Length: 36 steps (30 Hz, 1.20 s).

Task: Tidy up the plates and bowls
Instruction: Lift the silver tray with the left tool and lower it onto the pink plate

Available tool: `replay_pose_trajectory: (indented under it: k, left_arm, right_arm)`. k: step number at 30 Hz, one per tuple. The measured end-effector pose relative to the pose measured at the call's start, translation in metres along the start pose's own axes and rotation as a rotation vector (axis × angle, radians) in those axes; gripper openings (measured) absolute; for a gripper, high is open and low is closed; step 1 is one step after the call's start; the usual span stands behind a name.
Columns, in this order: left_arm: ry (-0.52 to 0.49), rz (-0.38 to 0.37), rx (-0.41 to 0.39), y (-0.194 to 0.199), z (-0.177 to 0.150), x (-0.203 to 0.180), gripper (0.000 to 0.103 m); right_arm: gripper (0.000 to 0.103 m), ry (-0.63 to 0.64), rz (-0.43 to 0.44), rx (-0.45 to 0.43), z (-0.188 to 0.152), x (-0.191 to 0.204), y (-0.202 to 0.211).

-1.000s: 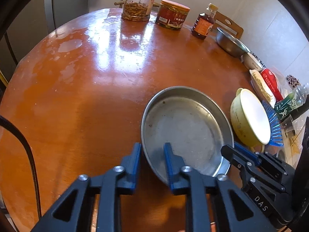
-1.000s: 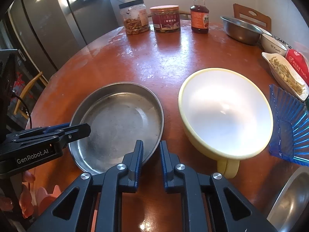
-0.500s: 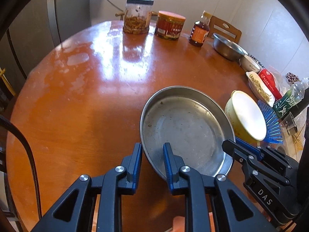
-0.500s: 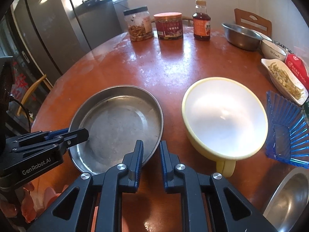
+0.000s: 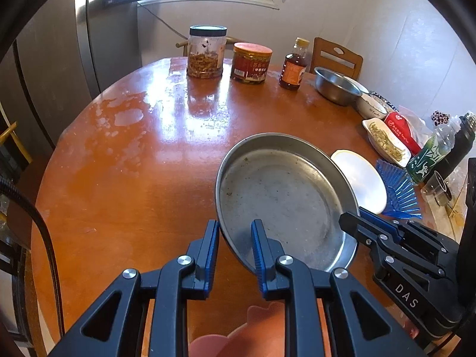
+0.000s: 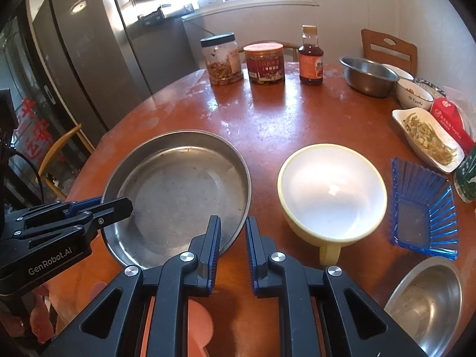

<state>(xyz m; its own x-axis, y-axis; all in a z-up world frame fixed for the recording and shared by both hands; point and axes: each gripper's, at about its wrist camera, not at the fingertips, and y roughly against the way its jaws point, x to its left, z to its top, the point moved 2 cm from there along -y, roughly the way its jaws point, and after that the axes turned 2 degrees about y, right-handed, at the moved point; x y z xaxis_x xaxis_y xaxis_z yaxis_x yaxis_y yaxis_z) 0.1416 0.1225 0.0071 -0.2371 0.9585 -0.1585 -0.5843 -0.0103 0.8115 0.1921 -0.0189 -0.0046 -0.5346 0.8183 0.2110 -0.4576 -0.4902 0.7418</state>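
Note:
A round steel plate point(image 5: 282, 196) is raised off the round wooden table point(image 5: 134, 154), held by both grippers. My left gripper point(image 5: 235, 238) is shut on its near left rim. My right gripper point(image 6: 233, 232) is shut on its near right rim; the plate also shows in the right wrist view point(image 6: 178, 190). A yellow bowl with a white inside point(image 6: 331, 190) stands on the table right of the plate, and shows partly behind it in the left wrist view point(image 5: 361, 178).
A blue plastic dish point(image 6: 422, 208), a steel bowl point(image 6: 428, 303) at the near right, a white dish of food point(image 6: 428, 139), a far steel bowl point(image 6: 367, 76), two jars point(image 6: 221, 59) and a sauce bottle point(image 6: 311, 56) stand on the table. A fridge point(image 6: 89, 44) is at the left.
Both grippers have risen with the plate in them; the table and the yellow bowl now lie lower and farther off. The grip on the rim is unchanged.

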Motion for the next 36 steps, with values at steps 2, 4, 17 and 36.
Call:
replay_pose_trajectory:
  k: [2, 4, 17, 36]
  left_arm:
    - [0.002, -0.001, -0.005, 0.005, -0.001, 0.0, 0.023]
    - [0.001, 0.0, -0.011, 0.009, -0.003, -0.001, 0.023]
    - [0.002, 0.017, -0.019, 0.034, -0.028, -0.003, 0.023]
    - [0.003, 0.0, -0.01, 0.062, -0.083, -0.004, 0.023]
  right_arm:
    - [0.017, 0.003, 0.001, -0.01, -0.001, 0.001, 0.005]
    - [0.017, 0.003, 0.004, -0.018, -0.002, 0.002, 0.011]
    - [0.017, 0.039, 0.031, -0.037, -0.015, 0.01, 0.034]
    - [0.017, 0.103, 0.042, -0.035, -0.064, 0.029, 0.069]
